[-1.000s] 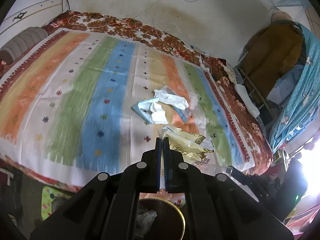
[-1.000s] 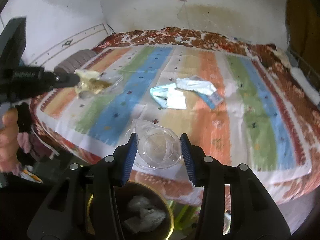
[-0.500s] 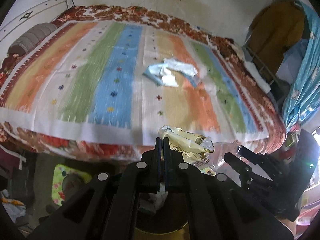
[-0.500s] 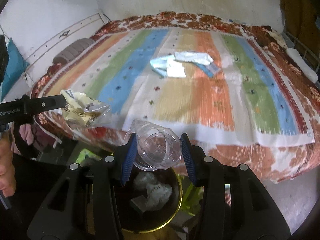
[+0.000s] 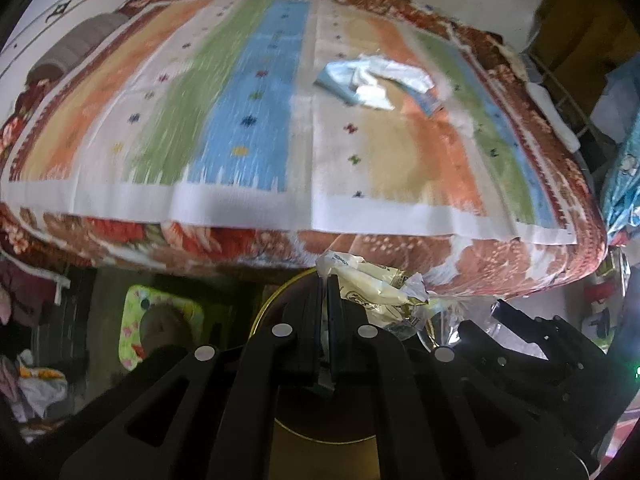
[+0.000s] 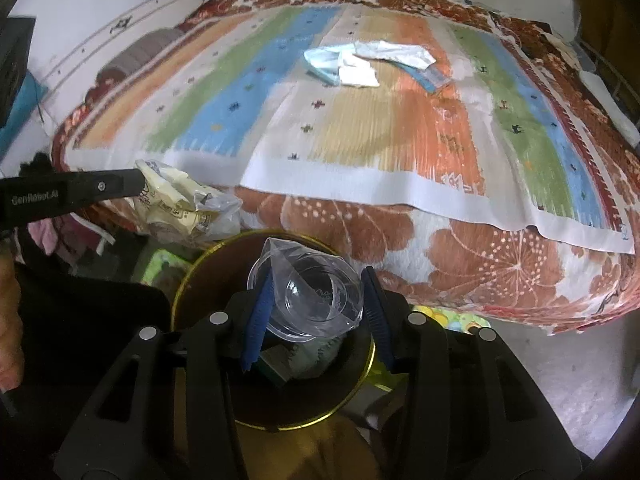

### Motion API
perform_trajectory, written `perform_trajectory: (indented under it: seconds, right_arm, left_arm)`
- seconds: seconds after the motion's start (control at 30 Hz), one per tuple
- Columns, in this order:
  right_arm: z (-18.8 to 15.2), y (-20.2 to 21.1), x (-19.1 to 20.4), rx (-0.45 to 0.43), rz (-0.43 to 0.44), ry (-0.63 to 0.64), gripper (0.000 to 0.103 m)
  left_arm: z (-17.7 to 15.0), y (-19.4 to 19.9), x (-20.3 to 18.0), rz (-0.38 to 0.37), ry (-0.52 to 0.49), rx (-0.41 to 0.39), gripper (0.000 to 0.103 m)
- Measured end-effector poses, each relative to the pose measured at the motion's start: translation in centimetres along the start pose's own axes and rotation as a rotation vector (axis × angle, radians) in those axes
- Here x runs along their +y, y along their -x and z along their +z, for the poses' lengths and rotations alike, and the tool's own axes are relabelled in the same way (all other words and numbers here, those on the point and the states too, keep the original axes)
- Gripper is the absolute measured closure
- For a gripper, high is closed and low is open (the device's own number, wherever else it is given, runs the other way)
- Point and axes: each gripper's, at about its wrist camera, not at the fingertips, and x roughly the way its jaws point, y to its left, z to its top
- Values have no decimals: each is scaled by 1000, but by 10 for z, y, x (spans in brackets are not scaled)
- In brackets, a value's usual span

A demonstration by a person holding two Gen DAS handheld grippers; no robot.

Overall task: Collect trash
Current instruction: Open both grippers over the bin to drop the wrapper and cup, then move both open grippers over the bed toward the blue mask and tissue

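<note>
— Both your grippers have dropped from over the bed (image 6: 400, 128) to the bin (image 6: 188, 280).

— What do they hold?

— Your right gripper (image 6: 316, 312), half open, clamps a clear cup (image 6: 308, 300) directly above the bin's mouth. Your left gripper (image 5: 325, 284), pinched shut, grips a wrapper (image 5: 376, 288) at the rim. Tissues (image 6: 360, 64) remain on the bed.

"genrobot.ai" stands on the left gripper (image 6: 138, 184).
</note>
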Motion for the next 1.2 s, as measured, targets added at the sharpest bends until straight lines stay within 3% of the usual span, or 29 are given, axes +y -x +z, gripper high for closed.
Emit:
perform_trajectory:
  seconds: [0.13,0.17,0.23,0.4,0.63,0.8,1.07,1.2]
  right_arm:
    - [-4,-13,-2,52,11,-36,58]
    - [-5,-16,-3,66,23,-48,50]
    - [-7,-19,-5,81,38,-62,46]
    - [-7,-18,-6,77,52,-69,42]
    - [3,-8,-4,36,84,-69,36]
    - [19,2,-9,-12,100,-62,30]
    - [58,10,-28,-74,144,-117,17]
    - [74,8,-39,-94,117,-129,13]
  left_arm:
    - [-1,-9,3,-5,19,37,98]
    - [-1,-10,4,-4,22,42,90]
    - [-1,-13,5,-14,39,56,74]
    - [2,-12,13,-37,84,62,67]
    - [13,-9,12,-35,71,42,53]
    - [32,-9,14,-84,100,33,49]
    - [65,-10,8,-116,119,-14,28]
    - [81,-17,10,-115,150,-30,18]
